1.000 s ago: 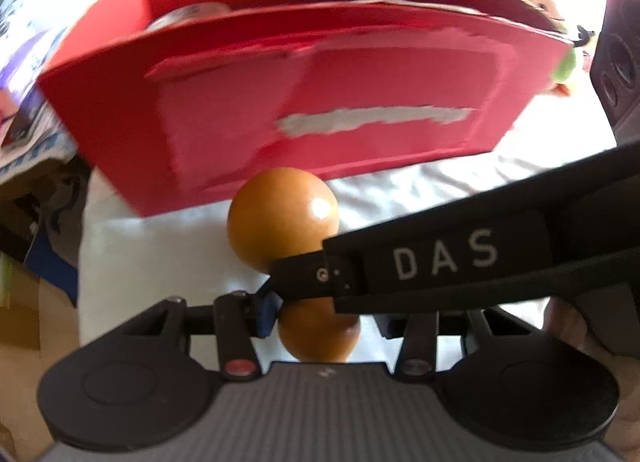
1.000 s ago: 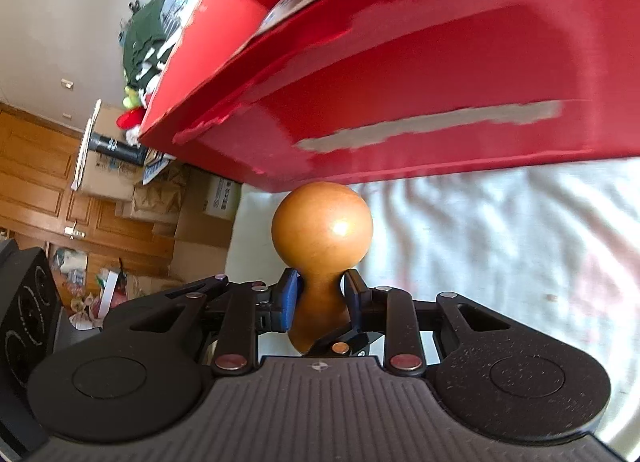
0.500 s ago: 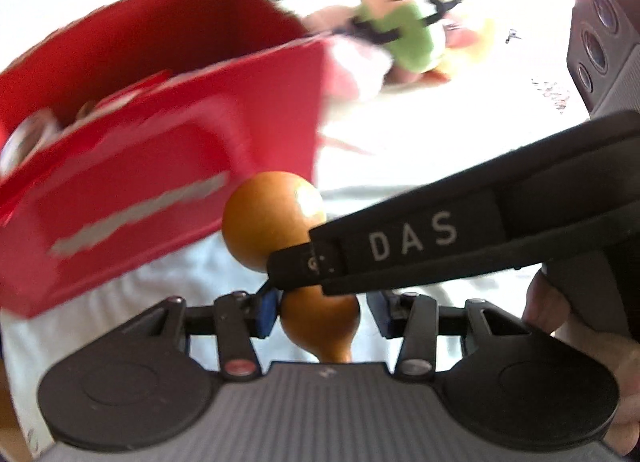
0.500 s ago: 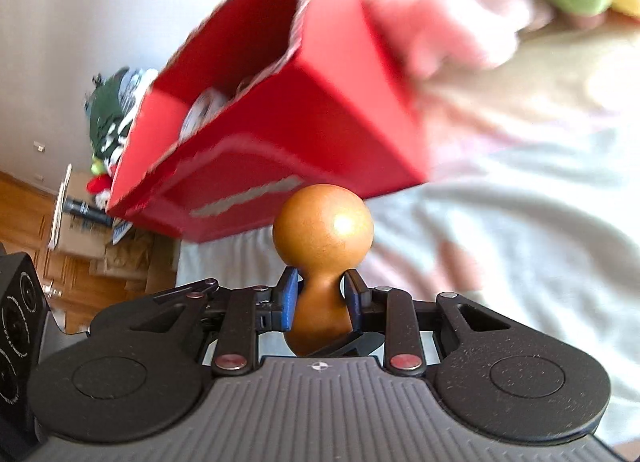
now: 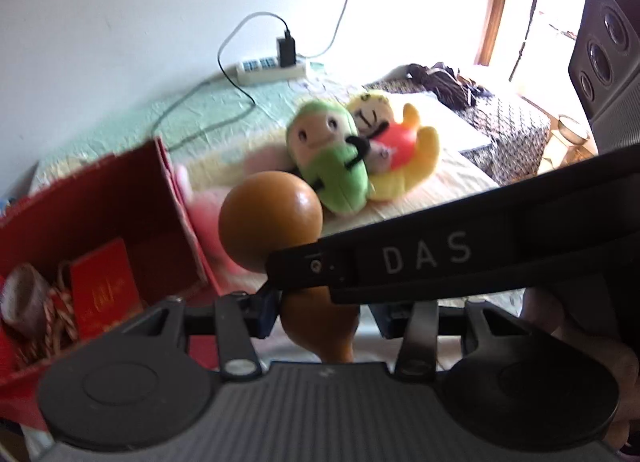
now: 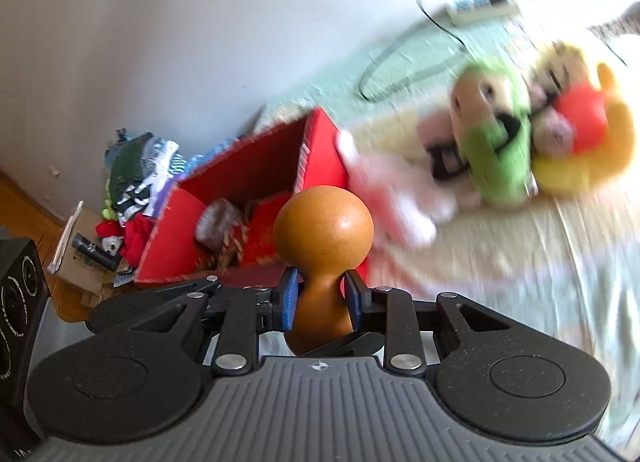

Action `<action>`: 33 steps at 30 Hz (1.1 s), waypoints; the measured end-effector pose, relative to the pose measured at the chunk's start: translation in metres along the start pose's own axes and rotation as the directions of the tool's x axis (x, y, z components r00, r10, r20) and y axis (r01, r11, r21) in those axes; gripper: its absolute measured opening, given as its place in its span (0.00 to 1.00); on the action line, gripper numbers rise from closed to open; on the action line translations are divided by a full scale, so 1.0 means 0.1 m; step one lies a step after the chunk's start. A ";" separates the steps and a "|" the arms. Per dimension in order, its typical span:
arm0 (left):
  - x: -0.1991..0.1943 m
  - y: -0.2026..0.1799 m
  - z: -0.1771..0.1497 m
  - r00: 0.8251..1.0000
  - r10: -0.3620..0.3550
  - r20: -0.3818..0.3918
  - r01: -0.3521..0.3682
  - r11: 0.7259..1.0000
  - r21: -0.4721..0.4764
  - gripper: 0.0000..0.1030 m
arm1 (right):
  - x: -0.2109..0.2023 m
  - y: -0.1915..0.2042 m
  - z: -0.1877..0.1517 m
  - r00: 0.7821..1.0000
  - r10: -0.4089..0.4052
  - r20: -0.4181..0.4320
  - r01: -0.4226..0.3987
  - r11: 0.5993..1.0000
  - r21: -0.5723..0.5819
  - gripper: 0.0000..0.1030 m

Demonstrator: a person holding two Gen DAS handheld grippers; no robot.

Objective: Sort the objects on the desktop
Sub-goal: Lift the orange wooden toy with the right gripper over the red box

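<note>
- The glossy orange-brown wooden gourd [image 6: 322, 262] is sitting clamped at its narrow waist in the right hand-held gripper [image 6: 321, 298], raised in front of the open red cardboard box [image 6: 256, 197].
- The left hand-held gripper [image 5: 324, 312] is flanking the gourd's lower bulb; whether it is gripping, I cannot tell.
- Plush toys [image 5: 332, 157] are lying beside the box.

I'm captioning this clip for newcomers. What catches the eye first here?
A glossy orange-brown wooden gourd sits front and centre, clamped at its neck in the right gripper. To its left stands an open red box, with a green plush toy lying to the right on the bedding.
</note>
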State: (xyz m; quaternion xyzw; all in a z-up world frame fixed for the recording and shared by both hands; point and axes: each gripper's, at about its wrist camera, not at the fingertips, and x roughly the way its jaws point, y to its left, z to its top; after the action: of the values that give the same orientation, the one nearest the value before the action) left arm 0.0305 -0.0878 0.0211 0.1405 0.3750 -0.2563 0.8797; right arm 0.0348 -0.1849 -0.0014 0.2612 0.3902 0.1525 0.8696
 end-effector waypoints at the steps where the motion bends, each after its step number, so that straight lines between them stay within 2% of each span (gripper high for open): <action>1: -0.03 0.03 0.06 1.000 0.012 0.012 -0.012 1.000 -0.003 0.46 | 0.01 0.02 0.08 1.000 0.013 0.004 -0.013 1.000 -0.017 0.28; 4: -0.08 0.13 0.20 0.999 0.037 0.034 -0.036 0.999 -0.026 0.46 | 0.06 0.10 0.29 0.999 0.049 0.007 -0.048 0.996 -0.071 0.28; 6: -0.07 0.36 0.28 0.998 0.049 0.040 -0.048 0.998 -0.043 0.46 | 0.14 0.20 0.43 0.998 0.063 0.000 -0.063 0.993 -0.101 0.28; 11: -0.06 0.79 0.36 0.998 0.063 0.030 -0.061 0.997 -0.055 0.46 | 0.45 0.46 0.71 0.998 0.059 -0.038 -0.064 0.986 -0.151 0.28; 12: -0.08 0.89 0.33 0.999 0.039 0.024 -0.039 0.999 -0.028 0.46 | 0.53 0.50 0.76 0.998 0.047 -0.053 -0.055 0.986 -0.157 0.28; 16: 0.26 1.09 0.32 1.000 0.002 -0.026 -0.003 1.000 -0.031 0.46 | 0.85 0.62 0.89 0.991 -0.029 -0.134 0.004 0.983 -0.181 0.27; 19: 0.48 1.22 0.29 0.997 -0.035 -0.070 0.033 0.999 -0.035 0.46 | 1.06 0.68 0.93 0.977 -0.096 -0.189 0.054 0.974 -0.218 0.27; 21: 0.57 1.32 0.28 0.994 -0.079 -0.077 0.074 0.996 -0.059 0.50 | 1.17 0.72 0.93 0.967 -0.139 -0.213 0.083 0.964 -0.251 0.26; 26: 0.69 1.59 0.29 0.972 -0.216 -0.094 0.201 0.968 -0.148 0.53 | 1.29 0.80 0.95 0.948 -0.219 -0.230 0.148 0.945 -0.292 0.26; 33: 0.78 1.78 0.28 0.940 -0.326 -0.095 0.308 0.936 -0.170 0.53 | 1.40 0.87 0.98 0.928 -0.296 -0.226 0.223 0.927 -0.300 0.26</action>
State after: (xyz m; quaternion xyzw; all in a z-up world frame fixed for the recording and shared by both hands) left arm 0.1916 0.0205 -0.0078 0.0259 0.4642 -0.3565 0.8104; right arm 0.1946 -0.0813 0.0194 0.0631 0.5107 0.1205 0.8489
